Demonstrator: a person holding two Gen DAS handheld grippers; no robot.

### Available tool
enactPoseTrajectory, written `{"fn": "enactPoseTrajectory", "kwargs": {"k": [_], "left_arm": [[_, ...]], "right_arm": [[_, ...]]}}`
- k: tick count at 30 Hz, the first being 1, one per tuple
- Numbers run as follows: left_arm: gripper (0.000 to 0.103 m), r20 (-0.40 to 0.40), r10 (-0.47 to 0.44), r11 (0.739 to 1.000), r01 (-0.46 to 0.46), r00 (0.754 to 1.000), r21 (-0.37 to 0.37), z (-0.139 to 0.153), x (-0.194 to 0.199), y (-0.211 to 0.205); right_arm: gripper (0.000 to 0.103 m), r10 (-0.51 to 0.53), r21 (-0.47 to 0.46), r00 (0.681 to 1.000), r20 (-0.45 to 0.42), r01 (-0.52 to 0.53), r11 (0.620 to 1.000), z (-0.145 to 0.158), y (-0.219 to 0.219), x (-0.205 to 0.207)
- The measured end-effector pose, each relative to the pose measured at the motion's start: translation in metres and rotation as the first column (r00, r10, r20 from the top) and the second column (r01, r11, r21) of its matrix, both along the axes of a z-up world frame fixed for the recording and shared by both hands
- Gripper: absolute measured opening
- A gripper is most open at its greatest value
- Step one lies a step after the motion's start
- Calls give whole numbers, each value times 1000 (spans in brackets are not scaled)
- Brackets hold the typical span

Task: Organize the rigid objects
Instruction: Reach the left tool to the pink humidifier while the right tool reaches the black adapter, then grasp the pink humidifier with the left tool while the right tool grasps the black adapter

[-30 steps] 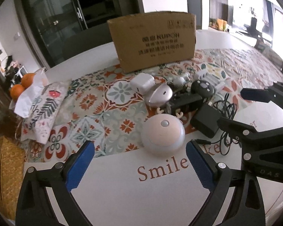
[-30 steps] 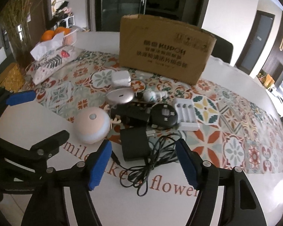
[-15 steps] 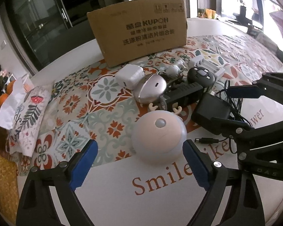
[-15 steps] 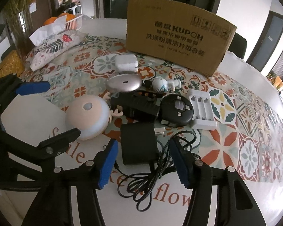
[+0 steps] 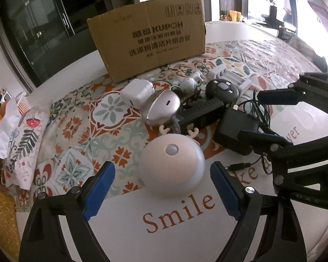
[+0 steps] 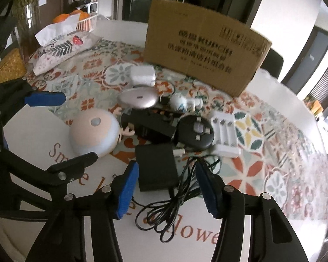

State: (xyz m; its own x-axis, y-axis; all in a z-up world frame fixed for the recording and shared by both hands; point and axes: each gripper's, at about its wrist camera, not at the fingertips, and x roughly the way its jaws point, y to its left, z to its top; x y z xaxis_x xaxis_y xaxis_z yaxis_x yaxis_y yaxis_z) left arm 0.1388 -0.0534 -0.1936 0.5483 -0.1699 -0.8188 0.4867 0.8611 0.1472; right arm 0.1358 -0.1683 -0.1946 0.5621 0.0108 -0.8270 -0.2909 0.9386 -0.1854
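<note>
A large brown cardboard box [image 5: 149, 36] printed with dark lettering is stood at the far side of the round table [image 6: 280, 91], which is covered by a patterned tile-print cloth [image 5: 81, 128]. Just in front of the box, a cluster of small devices is laid out. The left gripper [image 5: 161, 191] is held wide open around the near side of a round pink-and-white dome lamp with small antlers [image 5: 171, 163], untouched, while the right gripper [image 6: 166, 187] is spread open astride a black rectangular power adapter [image 6: 156, 167] and its tangled black cord [image 6: 177, 198].
</note>
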Motion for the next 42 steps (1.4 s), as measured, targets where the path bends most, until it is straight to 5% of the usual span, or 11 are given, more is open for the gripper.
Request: {"fn": "enactPoseTrajectory", "kwargs": {"k": [17, 42], "left_arm": [[82, -5, -56, 998, 56, 998, 38, -14, 1, -10], [74, -80, -53, 998, 49, 995, -46, -23, 17, -11]], "right_arm": [[50, 94, -4, 992, -90, -94, 996, -18, 5, 8], [43, 44, 9, 993, -109, -44, 999, -26, 0, 23]]}}
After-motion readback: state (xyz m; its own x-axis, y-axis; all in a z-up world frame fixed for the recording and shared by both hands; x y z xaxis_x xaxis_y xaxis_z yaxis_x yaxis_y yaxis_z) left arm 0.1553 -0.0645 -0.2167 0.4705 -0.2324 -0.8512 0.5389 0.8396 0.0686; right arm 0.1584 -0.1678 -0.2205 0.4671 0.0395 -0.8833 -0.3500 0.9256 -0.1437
